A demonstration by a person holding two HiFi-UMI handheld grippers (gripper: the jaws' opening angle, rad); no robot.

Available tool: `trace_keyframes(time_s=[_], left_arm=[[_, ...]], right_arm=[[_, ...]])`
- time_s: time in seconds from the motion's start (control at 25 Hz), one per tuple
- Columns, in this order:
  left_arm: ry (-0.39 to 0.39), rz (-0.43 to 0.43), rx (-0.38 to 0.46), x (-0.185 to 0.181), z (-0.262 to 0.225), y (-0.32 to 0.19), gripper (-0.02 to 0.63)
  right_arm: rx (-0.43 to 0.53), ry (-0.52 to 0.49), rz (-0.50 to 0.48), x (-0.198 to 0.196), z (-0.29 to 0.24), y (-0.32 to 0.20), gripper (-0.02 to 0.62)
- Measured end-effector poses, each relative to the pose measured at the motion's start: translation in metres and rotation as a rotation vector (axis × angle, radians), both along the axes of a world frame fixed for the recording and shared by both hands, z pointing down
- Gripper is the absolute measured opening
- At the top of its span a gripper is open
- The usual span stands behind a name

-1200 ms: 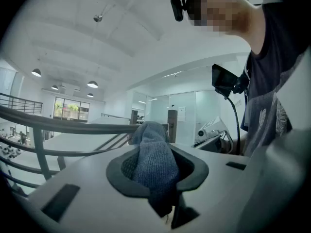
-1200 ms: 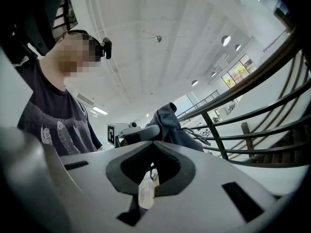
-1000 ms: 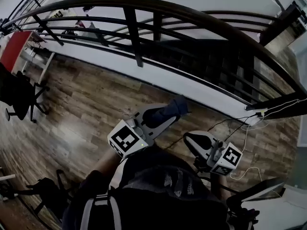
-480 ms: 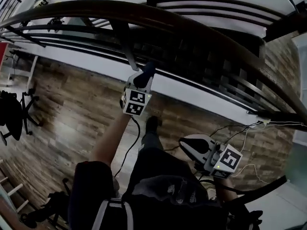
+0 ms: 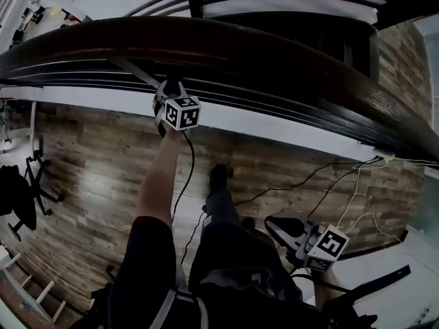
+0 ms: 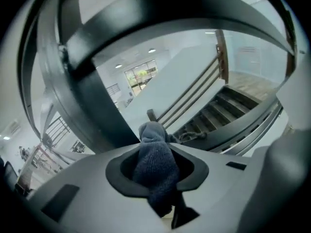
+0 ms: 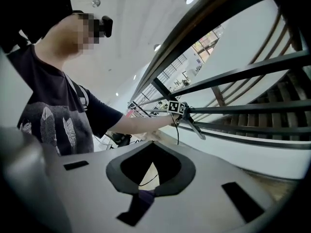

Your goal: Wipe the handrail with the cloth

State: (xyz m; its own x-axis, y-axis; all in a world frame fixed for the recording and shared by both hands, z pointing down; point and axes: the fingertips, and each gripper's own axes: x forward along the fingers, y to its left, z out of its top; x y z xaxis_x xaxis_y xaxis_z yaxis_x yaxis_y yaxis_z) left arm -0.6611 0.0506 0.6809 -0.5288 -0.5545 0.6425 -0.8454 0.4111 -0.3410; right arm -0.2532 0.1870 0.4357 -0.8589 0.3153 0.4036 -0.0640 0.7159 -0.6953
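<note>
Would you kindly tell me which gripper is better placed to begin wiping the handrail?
Left. The left gripper grips the cloth up by the handrail; the right gripper hangs low and empty.

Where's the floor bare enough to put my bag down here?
Bare wood floor lies left of the person's outstretched arm, between the white ledge below the handrail and the office chair. Right of the person it is crowded: cables trail over the boards. At the rail, the left gripper with its cloth fills one spot.

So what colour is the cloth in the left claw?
The cloth is dark greyish blue, with a knitted look; the left gripper view shows it best.
</note>
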Motion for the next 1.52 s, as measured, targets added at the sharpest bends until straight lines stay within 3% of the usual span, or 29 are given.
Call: trace_keyframes(time_s=[0.16,0.32,0.6,0.88,1.08,1.28,1.52], left_arm=[[0.012,0.031,-0.013,-0.001,0.01,0.0,0.097],[0.076,0.042,0.011,0.011,0.009,-0.006,0.097],[0.185,0.088,0.054,0.089,0.009,-0.044,0.097],[0.325,0.148,0.086,0.211,0.012,-0.103,0.097],[0.346,0.148,0.091,0.293,0.011,-0.155,0.097],[0.37,0.218,0.038,0.41,0.01,-0.223,0.097],[0.422,0.331,-0.006,0.55,0.011,-0.286,0.097]], right_arm=[[0.002,0.012,0.03,-0.001,0.001,-0.002,0.003],[0.004,0.016,0.056,0.002,0.002,-0.002,0.004],[0.007,-0.004,0.123,0.029,0.005,-0.011,0.003],[0.024,-0.036,0.174,0.108,0.012,-0.033,0.003],[0.014,-0.069,0.27,0.207,0.0,-0.069,0.004],[-0.016,-0.098,0.424,0.316,0.008,-0.115,0.005],[0.013,-0.128,0.53,0.391,0.006,-0.141,0.004]])
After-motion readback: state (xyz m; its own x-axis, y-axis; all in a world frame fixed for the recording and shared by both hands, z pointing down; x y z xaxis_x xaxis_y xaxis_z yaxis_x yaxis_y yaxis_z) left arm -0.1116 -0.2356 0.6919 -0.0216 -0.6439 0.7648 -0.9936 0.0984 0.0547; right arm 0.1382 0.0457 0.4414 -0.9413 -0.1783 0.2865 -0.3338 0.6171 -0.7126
